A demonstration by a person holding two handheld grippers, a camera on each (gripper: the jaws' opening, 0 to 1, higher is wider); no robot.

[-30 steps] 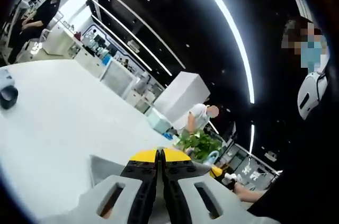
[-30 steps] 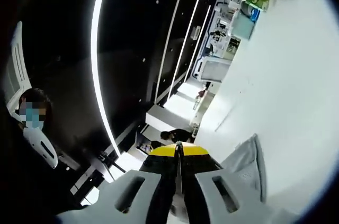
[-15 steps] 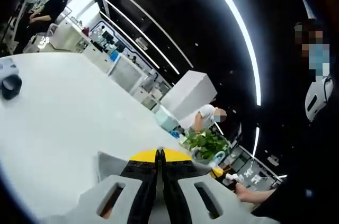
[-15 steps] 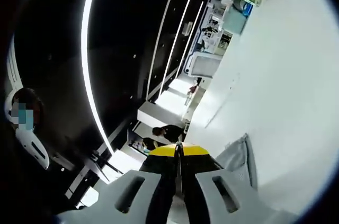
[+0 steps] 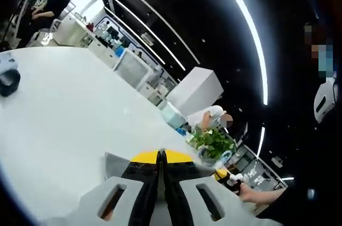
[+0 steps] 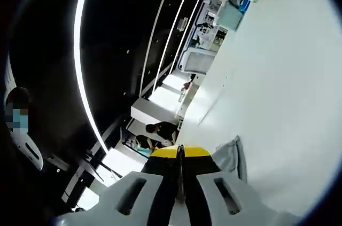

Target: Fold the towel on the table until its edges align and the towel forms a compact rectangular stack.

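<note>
Grey towel (image 5: 115, 163) held raised above white bench (image 5: 64, 114), corner pinched in left tongs (image 5: 161, 156), jaws closed on it. Other corner (image 6: 231, 156) clamped in right tongs (image 6: 179, 152), jaws closed. Potted plant (image 5: 212, 141) at bench far edge; black ring object (image 5: 9, 83) near bench left edge.

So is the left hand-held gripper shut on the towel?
Shut on it: the left hand-held gripper has its jaws pressed together, grey towel poking out beside them.
</note>
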